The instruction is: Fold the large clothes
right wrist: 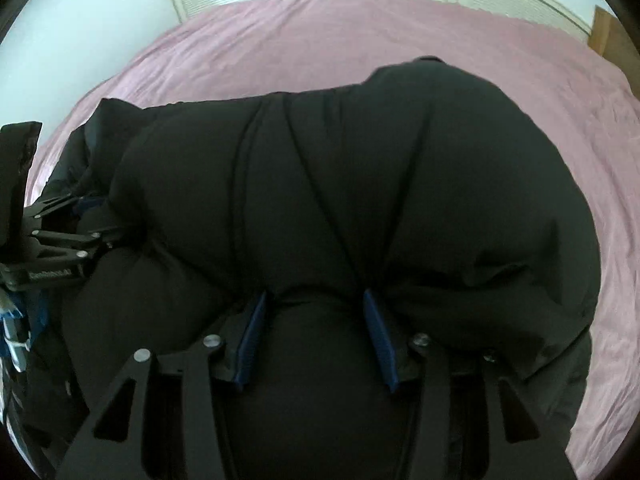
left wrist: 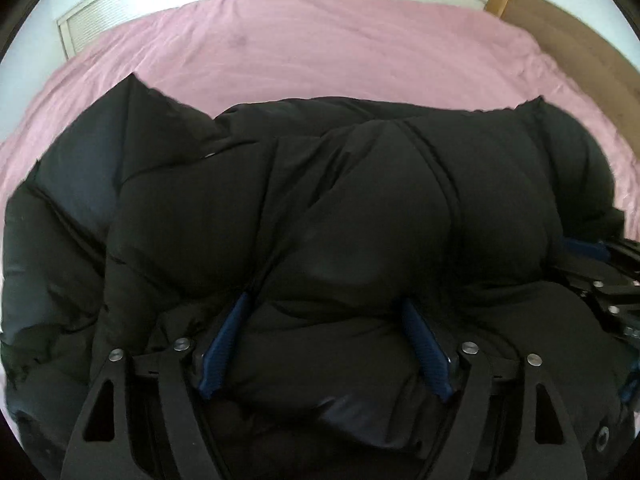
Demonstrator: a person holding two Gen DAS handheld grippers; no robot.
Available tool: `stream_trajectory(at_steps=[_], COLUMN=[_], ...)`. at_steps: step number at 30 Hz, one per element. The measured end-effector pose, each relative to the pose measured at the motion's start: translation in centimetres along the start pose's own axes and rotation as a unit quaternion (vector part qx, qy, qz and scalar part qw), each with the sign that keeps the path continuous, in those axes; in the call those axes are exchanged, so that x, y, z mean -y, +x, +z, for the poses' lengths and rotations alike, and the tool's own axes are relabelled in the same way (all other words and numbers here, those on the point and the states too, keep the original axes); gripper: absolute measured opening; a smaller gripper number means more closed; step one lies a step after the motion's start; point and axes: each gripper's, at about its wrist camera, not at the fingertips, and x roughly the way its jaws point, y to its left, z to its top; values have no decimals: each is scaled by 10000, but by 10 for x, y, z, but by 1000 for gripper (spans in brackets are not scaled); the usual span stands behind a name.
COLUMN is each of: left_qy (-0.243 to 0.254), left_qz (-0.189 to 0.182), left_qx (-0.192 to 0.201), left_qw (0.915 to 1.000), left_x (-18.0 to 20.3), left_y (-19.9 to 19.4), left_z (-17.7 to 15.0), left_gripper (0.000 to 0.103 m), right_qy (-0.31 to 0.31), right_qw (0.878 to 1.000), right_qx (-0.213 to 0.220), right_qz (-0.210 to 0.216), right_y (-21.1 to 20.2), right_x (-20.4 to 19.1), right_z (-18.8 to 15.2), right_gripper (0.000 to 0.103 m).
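1. Black puffer jacket [left wrist: 320, 208] is bunched on the pink bed [left wrist: 320, 52], with lots of bare sheet beyond its far edge.
2. Left gripper [left wrist: 324, 304]: jaws wide, padding bulging between.
3. Right gripper [right wrist: 314, 298]: about half open around a fold; can't tell if either actually pinches.

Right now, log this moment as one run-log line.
stage: folding | item: black puffer jacket on pink bed cover | left gripper: jacket bulging between its pads | right gripper: same, beside it
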Motion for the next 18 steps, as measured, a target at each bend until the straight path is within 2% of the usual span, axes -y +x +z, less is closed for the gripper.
stream_trajectory(at_steps=[3, 6, 10, 12, 14, 16, 18], left_qy=[84, 3, -88, -7, 132, 97, 39], left_qz=[136, 93, -185, -179, -73, -8, 14], left_qx=[-16, 347, 717, 678, 439, 266, 278], left_qw=[9999, 9994, 9972, 9975, 9989, 9996, 9996], left_x=[8, 17, 31, 36, 42, 42, 39], left_y=[-15, -51, -82, -77, -57, -34, -21], left_z=[6, 4, -11, -20, -30, -40, -46], left_gripper=[78, 77, 80, 81, 81, 81, 85], right_qy=[-51, -160, -174, -195, -170, -36, 143], right_qw=[10000, 9997, 9991, 9993, 9997, 9998, 9996], right_qx=[-67, 163, 353, 321, 192, 155, 152], right_qz=[-17, 83, 136, 82, 22, 74, 182], right_y=[-13, -45, -77, -78, -65, -60, -50], right_x=[-4, -8, -6, -7, -3, 5, 11], right_z=[7, 6, -13, -23, -34, -44, -50], right_gripper=[48, 50, 52, 52, 53, 54, 55])
